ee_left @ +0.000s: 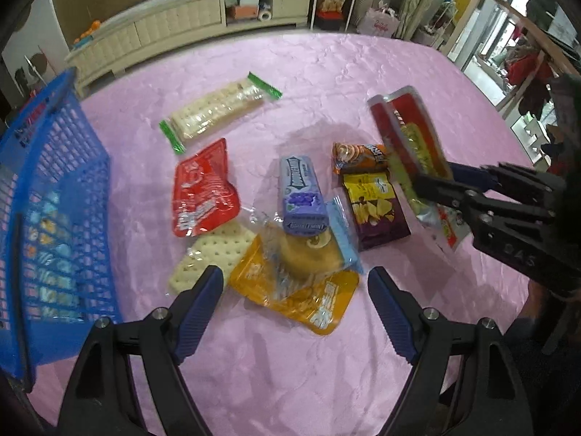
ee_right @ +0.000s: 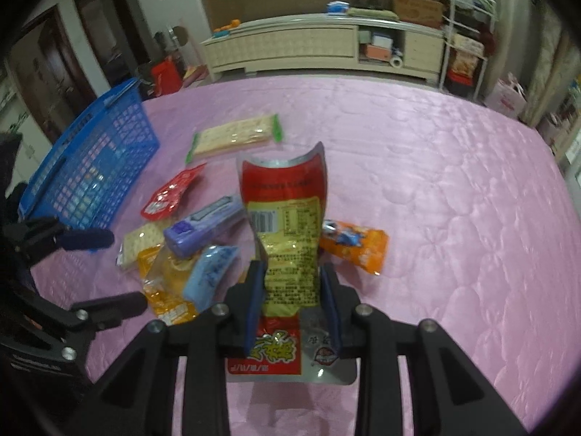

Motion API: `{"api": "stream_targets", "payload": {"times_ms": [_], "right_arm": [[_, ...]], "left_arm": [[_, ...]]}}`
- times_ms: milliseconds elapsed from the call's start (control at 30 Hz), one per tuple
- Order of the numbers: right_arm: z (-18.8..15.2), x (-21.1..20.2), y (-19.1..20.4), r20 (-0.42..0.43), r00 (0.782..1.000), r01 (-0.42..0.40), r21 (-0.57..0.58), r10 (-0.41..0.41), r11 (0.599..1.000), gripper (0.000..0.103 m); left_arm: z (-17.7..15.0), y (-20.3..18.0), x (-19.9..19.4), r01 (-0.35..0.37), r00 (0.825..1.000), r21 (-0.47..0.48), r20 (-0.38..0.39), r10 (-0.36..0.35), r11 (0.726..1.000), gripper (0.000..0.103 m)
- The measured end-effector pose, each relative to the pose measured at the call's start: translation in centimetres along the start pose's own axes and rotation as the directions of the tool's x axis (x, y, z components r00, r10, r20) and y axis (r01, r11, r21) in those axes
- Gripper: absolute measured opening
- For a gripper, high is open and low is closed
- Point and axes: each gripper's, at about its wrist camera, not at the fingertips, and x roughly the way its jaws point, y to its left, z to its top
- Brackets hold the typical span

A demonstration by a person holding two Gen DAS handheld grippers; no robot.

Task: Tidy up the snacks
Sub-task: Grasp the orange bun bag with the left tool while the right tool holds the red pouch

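My right gripper (ee_right: 292,290) is shut on a red and yellow snack pouch (ee_right: 287,218) and holds it above the pink table; the pouch (ee_left: 410,141) also shows at the right of the left wrist view. My left gripper (ee_left: 296,298) is open and empty, just in front of a yellow packet (ee_left: 312,305) and a wrapped round cake (ee_left: 308,254). A purple gum box (ee_left: 301,196), a red pouch (ee_left: 203,192), loose crackers (ee_left: 210,258), a long cracker pack (ee_left: 218,109), a purple chip bag (ee_left: 374,210) and an orange packet (ee_left: 359,156) lie nearby. A blue basket (ee_left: 54,196) holding snacks stands at the left.
The pink cloth (ee_right: 454,200) covers the table. A cream low cabinet (ee_right: 319,47) and shelves stand behind the table's far edge. The basket (ee_right: 94,167) also shows at the left of the right wrist view.
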Motion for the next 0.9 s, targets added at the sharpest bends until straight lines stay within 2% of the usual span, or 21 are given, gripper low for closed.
{"api": "stream_targets", "payload": {"times_ms": [400, 600, 700, 767, 900], "right_arm": [[-0.2, 0.7, -1.6, -0.037, 0.999, 0.012, 0.048, -0.011, 0.999, 0.037], [-0.4, 1.3, -1.6, -0.058, 0.998, 0.002, 0.052, 0.001, 0.999, 0.037], [-0.4, 1.4, -1.6, -0.064, 0.998, -0.006, 0.055, 0.009, 0.998, 0.037], [-0.5, 1.4, -1.6, -0.068, 0.998, -0.006, 0.056, 0.010, 0.998, 0.037], [-0.5, 1.4, -1.5, -0.070, 0.997, -0.009, 0.047, 0.012, 0.999, 0.037]], "left_arm": [[3.3, -0.7, 5.3, 0.009, 0.995, -0.077, -0.101, -0.017, 0.997, 0.080], [3.3, -1.7, 6.1, -0.027, 0.994, -0.017, -0.102, 0.025, 0.999, 0.080], [3.2, -1.8, 6.1, -0.032, 0.994, 0.011, -0.101, 0.033, 0.999, 0.074], [3.2, -2.1, 6.2, -0.020, 0.994, 0.015, -0.105, 0.022, 1.000, 0.064], [2.8, -2.1, 5.7, 0.014, 0.993, 0.024, -0.114, -0.011, 1.000, 0.055]]}}
